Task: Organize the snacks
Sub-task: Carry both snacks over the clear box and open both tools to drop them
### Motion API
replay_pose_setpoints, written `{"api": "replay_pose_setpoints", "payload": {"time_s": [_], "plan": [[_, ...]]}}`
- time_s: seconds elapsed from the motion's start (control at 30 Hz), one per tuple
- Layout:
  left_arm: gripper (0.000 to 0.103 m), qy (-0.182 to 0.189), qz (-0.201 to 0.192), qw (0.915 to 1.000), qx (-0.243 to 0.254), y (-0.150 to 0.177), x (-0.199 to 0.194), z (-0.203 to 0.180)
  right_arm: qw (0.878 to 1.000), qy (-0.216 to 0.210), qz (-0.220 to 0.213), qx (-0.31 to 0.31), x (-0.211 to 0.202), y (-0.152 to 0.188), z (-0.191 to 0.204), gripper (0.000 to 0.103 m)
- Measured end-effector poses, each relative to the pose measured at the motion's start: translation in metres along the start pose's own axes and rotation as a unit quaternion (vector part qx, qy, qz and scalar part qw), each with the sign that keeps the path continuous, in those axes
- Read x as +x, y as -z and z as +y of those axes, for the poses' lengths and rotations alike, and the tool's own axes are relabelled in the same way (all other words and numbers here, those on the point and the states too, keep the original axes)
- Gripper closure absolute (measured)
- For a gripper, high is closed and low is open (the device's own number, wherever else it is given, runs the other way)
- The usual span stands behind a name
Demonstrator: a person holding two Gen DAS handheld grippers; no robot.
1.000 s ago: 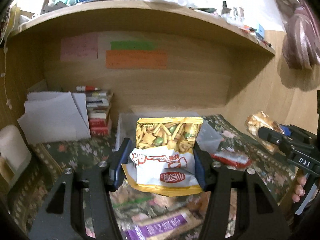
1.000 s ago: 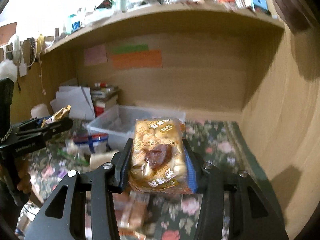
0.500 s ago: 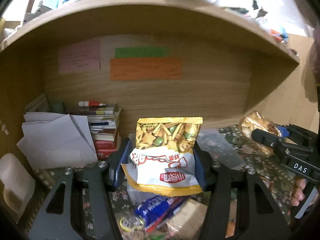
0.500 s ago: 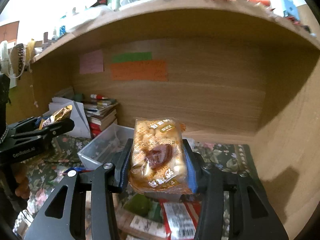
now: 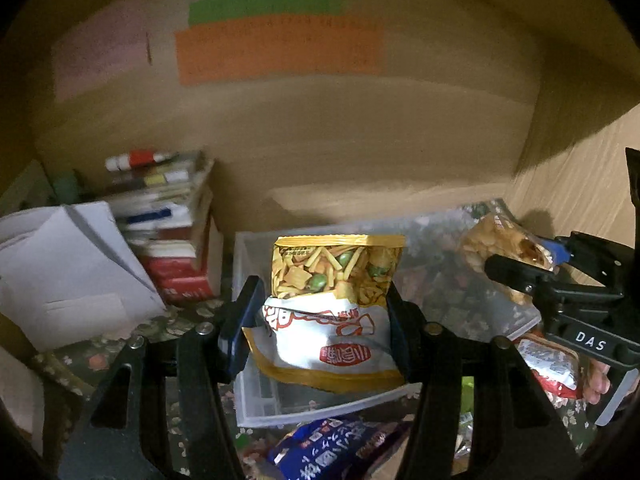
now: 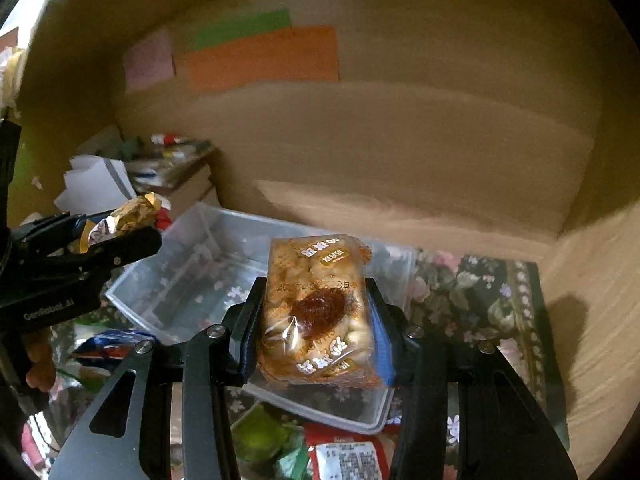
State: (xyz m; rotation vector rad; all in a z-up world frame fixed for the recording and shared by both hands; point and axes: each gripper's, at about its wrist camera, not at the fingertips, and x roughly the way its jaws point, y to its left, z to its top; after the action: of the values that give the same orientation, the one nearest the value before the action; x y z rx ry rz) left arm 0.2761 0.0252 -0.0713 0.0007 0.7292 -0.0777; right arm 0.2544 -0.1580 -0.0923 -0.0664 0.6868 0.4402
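In the left wrist view my left gripper (image 5: 320, 300) is shut on a yellow and white bag of mixed crackers (image 5: 332, 280), held upright over a clear plastic bin (image 5: 248, 364). In the right wrist view my right gripper (image 6: 316, 312) is shut on a clear-wrapped pastry pack (image 6: 320, 300) above the same bin (image 6: 192, 256), near its front right corner. Each gripper shows in the other's view: the right gripper (image 5: 520, 276) with its pastry pack (image 5: 492, 244), the left gripper (image 6: 120, 236) with the crumpled bag top (image 6: 132, 212).
Books (image 5: 172, 240) and white papers (image 5: 68, 264) stand left of the bin. Loose packs lie in front of it: blue (image 5: 328, 448), red and white (image 5: 552, 360), green (image 6: 264, 436). A floral cloth (image 6: 480, 300) covers the desk; wooden walls close the back and right.
Both grippers moved forward under the shelf and tilted down with their packs. The bin now sits right beneath them, and the shelf top has left both views.
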Motion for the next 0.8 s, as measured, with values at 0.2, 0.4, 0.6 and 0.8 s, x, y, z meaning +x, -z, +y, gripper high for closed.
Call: {"api": "replay_pose_setpoints", "payload": {"time_s": [0.2, 0.4, 0.6, 0.8], "plan": [[0.046, 0.006, 0.027, 0.9995, -0.014, -0.002, 0.014, 0.007, 0.999, 0.005, 0.032, 0.006, 0.021, 0.002, -0.005, 0.061], [0.037, 0.021, 0.031, 0.9990, -0.022, 0.000, 0.013, 0.008, 1.000, 0.015, 0.027, 0.000, 0.019, -0.001, -0.003, 0.057], [0.020, 0.020, -0.001, 0.9997, -0.015, -0.003, -0.006, 0.002, 1.000, 0.027, 0.003, -0.017, 0.003, 0.002, 0.003, 0.042], [0.012, 0.024, -0.030, 0.9992, -0.011, 0.005, -0.036, 0.004, 0.999, 0.030, -0.026, -0.027, -0.025, 0.010, 0.007, 0.030]]}}
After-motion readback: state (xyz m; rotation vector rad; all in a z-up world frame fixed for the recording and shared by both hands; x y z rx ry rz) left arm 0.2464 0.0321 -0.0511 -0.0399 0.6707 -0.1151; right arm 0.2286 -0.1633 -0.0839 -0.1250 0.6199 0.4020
